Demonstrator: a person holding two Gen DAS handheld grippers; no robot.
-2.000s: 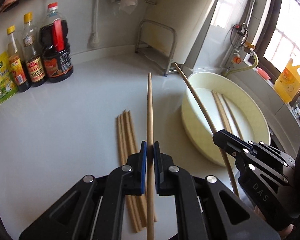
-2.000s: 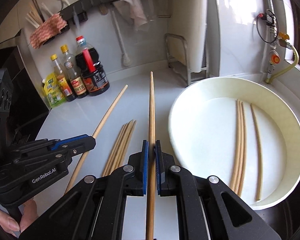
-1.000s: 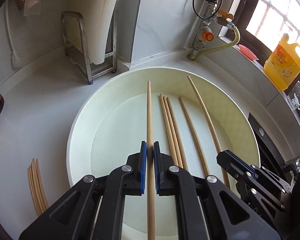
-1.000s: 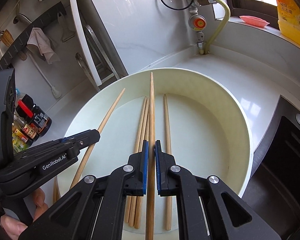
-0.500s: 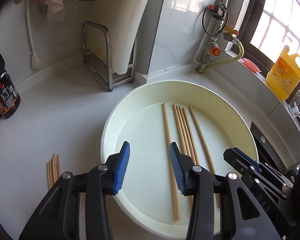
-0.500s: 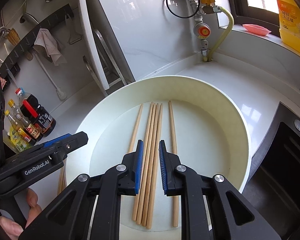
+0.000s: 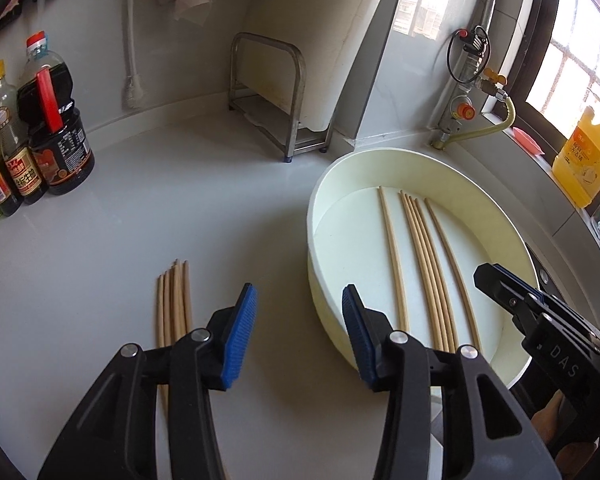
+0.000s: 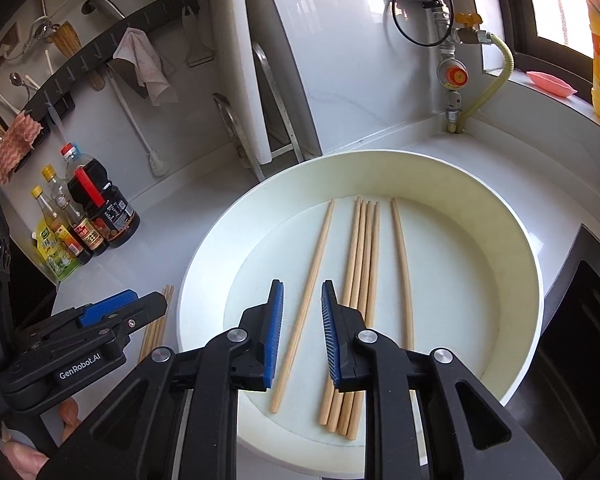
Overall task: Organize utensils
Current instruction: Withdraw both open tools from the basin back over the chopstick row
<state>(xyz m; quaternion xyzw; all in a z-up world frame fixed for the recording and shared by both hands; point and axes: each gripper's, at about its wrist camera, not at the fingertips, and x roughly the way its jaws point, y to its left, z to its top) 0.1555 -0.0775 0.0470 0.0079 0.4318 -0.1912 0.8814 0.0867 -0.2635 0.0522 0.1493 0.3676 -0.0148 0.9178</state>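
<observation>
- Left gripper point(image 7: 298, 334): jaws spread wide with nothing between the ribbed blue pads point(image 7: 239, 334). It hangs at the bottom of its frame, over the counter point(image 7: 160, 216) between the loose pile and the basin, likely placed to go for the pile next.
- Right gripper point(image 8: 302, 334): also parted and empty, low in its frame above the basin floor. One chopstick shows through the gap beneath it, not gripped.
- Basin point(image 8: 520, 240): round, shallow, cream, smooth-walled, filling the centre right of the right view; its raised rim would stop thin rods rolling off.
- Chopsticks in basin point(image 8: 366, 280): six pale wooden sticks, slim and tapered, lying roughly parallel; four bunched, one apart on each side.
- Loose chopsticks point(image 7: 174, 304): a tight bundle flat on the glossy white counter, lower left of the left view, just beside the basin. These appear still to be moved.
- Bottles point(image 7: 56, 136): dark sauces, upper left, well apart from the work.
</observation>
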